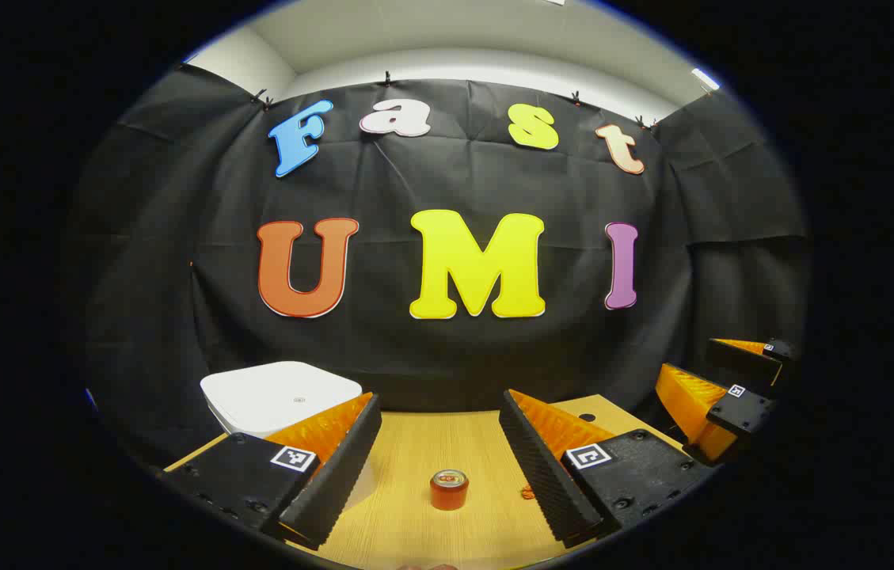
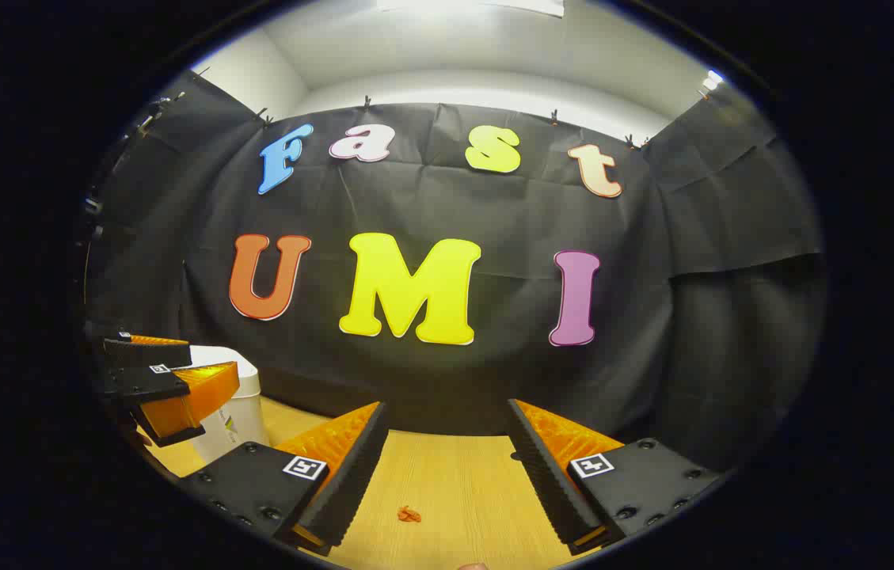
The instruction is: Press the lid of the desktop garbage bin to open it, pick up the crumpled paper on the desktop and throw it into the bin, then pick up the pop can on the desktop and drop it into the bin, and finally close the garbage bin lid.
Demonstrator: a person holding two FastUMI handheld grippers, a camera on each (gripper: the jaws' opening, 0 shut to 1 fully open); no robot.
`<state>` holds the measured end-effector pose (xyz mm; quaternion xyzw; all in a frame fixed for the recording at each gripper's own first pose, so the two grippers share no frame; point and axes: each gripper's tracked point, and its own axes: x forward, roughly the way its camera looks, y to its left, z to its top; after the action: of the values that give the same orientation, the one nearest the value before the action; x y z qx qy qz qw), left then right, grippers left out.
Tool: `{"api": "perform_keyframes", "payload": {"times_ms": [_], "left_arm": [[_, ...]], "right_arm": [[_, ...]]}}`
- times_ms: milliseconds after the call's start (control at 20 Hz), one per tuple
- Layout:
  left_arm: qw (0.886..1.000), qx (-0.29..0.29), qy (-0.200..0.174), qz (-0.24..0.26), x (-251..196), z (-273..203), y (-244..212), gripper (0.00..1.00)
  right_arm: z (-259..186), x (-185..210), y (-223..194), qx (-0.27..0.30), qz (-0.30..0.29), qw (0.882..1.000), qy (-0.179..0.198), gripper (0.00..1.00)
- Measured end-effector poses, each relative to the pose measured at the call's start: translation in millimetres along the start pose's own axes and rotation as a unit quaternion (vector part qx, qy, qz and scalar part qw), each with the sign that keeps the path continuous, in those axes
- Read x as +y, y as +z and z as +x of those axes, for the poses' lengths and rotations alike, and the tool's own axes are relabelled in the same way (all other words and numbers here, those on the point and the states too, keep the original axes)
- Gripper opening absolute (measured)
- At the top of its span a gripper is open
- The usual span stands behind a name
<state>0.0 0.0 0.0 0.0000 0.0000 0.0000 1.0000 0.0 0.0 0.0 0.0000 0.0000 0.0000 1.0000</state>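
The white bin (image 1: 280,396) stands at the desk's far left with its lid down flat. An orange pop can (image 1: 449,488) stands upright on the wooden desk, low between the fingers of my left gripper (image 1: 440,404), which is open and holds nothing. A small orange crumpled scrap (image 2: 408,514) lies on the desk between the fingers of my right gripper (image 2: 447,408), also open and holding nothing. In the left gripper view the same scrap (image 1: 527,492) peeks out beside the right-hand finger. The bin (image 2: 237,419) also stands at the left in the right gripper view.
The wooden desk (image 1: 415,443) ends at the black cloth wall close behind. A small dark hole (image 1: 587,417) marks the desk's far right. The right gripper (image 1: 712,372) hovers off to the right; the left gripper (image 2: 177,366) hovers in front of the bin.
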Motion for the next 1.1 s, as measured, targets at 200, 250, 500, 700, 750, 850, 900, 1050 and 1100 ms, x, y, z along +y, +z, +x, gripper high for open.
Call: {"api": "perform_keyframes", "payload": {"times_ms": [200, 250, 500, 700, 750, 850, 900, 1050, 1100], "left_arm": [[1.000, 0.002, 0.004, -0.009, 3.6, 2.6, -1.2, 0.99], [1.000, 0.002, 0.004, -0.012, 4.7, 1.6, -1.4, 0.99], [1.000, 0.004, 0.009, -0.012, 13.2, 4.4, -1.0, 0.99], [1.000, 0.002, 0.010, -0.009, 16.8, 3.8, -1.0, 0.99], [1.000, 0.001, 0.010, -0.008, 18.8, 4.4, -0.3, 0.99], [1.000, 0.000, 0.009, -0.007, 21.0, 4.5, 1.0, 0.98], [1.000, -0.001, 0.007, -0.006, 21.3, 4.5, 0.6, 0.98], [1.000, 0.000, 0.014, -0.004, 29.9, 5.4, 1.0, 0.93], [1.000, 0.003, 0.012, -0.005, 31.5, 7.0, -0.5, 0.87]], "right_arm": [[2.3, 5.7, 1.0, 0.002, -0.008, 1.000, 0.006, 0.94], [2.9, 7.3, 1.9, 0.001, -0.009, 1.000, 0.007, 0.94], [3.6, 15.9, 2.5, -0.001, -0.014, 1.000, 0.011, 0.94], [5.0, 21.9, 3.5, -0.003, -0.014, 1.000, 0.016, 0.94], [5.4, 23.5, 3.7, -0.004, -0.014, 1.000, 0.016, 0.94], [5.6, 26.2, 3.8, -0.006, -0.016, 1.000, 0.018, 0.94], [5.5, 27.8, 4.4, -0.007, -0.017, 1.000, 0.020, 0.94], [5.6, 31.5, 3.4, -0.005, -0.017, 1.000, 0.022, 0.95], [5.2, 32.8, 3.2, -0.004, -0.016, 1.000, 0.023, 0.95]]}}
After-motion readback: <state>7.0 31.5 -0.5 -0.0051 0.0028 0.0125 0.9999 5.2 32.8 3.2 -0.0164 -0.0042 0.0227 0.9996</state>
